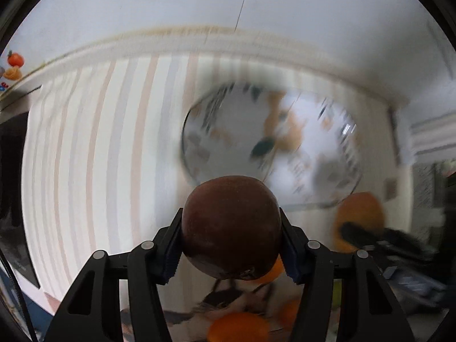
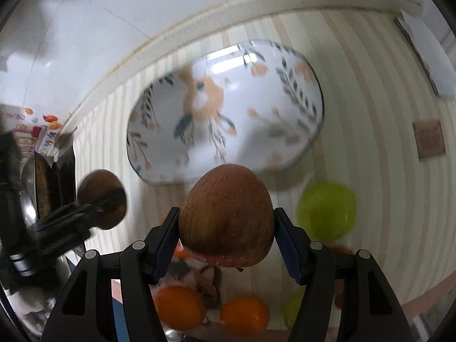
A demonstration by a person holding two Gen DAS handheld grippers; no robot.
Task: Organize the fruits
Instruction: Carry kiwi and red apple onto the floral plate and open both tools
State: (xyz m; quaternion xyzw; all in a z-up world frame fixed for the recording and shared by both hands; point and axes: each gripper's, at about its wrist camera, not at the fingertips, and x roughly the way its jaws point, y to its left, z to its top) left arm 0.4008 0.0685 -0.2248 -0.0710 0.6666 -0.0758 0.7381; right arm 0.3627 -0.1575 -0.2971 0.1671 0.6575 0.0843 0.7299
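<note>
My left gripper (image 1: 231, 245) is shut on a dark red apple (image 1: 230, 228), held above the striped cloth just short of the floral bowl (image 1: 319, 142), which is blurred. My right gripper (image 2: 226, 228) is shut on a red-green apple (image 2: 226, 213), also just short of the same white floral bowl (image 2: 242, 105). The left gripper with its dark apple (image 2: 99, 193) shows at the left of the right wrist view. The right gripper with its fruit, looking orange (image 1: 359, 213), shows blurred at the right of the left wrist view. Oranges (image 2: 179, 307) (image 2: 245, 315) and a green apple (image 2: 327, 209) lie below.
The striped cloth (image 2: 370, 114) covers the table, bordered by a white wall edge. A patterned plate (image 1: 228, 305) lies under the oranges (image 1: 239, 327). A brown card (image 2: 429, 139) lies at the right. Dark pans (image 2: 48, 188) stand at the left.
</note>
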